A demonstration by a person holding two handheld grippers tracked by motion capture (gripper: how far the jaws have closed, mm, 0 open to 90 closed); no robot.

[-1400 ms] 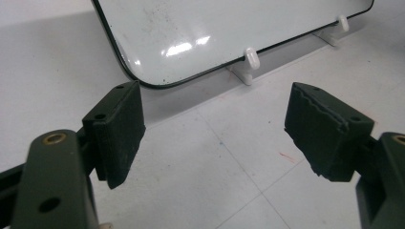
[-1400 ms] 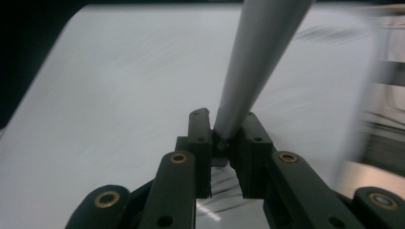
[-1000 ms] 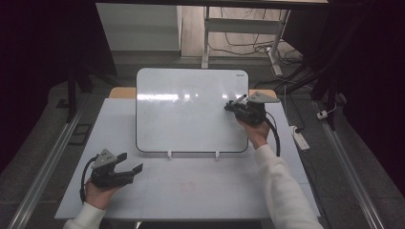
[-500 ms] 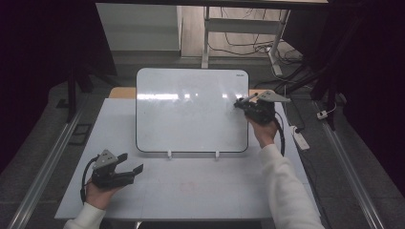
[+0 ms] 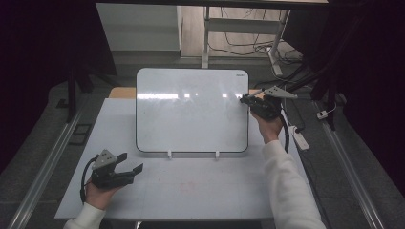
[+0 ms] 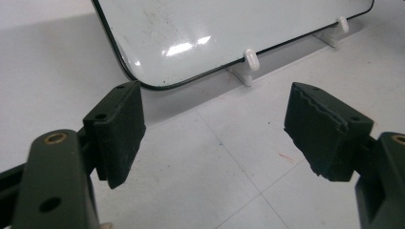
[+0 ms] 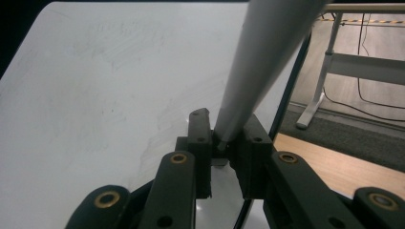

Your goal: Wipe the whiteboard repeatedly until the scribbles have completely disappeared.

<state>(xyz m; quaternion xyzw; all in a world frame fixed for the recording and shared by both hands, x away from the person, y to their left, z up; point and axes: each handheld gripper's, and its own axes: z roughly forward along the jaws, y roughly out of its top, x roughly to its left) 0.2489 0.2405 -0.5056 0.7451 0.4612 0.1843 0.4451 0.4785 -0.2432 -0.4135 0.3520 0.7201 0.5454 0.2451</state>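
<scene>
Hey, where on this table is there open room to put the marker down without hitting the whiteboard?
Widest bare patch: table in front of the whiteboard, between its two feet and the near edge, right of the left gripper. A narrower strip runs left of the board. Crowded: the board's right edge, where the right gripper holds the marker.

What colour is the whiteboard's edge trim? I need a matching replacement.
Black, a thin rim around the whiteboard; clearest in the left gripper view.

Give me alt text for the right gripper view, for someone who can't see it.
The right gripper has its two black jaws shut on a grey marker, which slants up and out of the top of the picture. Just behind it a blank, faintly smeared whiteboard spreads across the left, with a wooden floor and a white desk leg beyond its dark right edge.
</scene>
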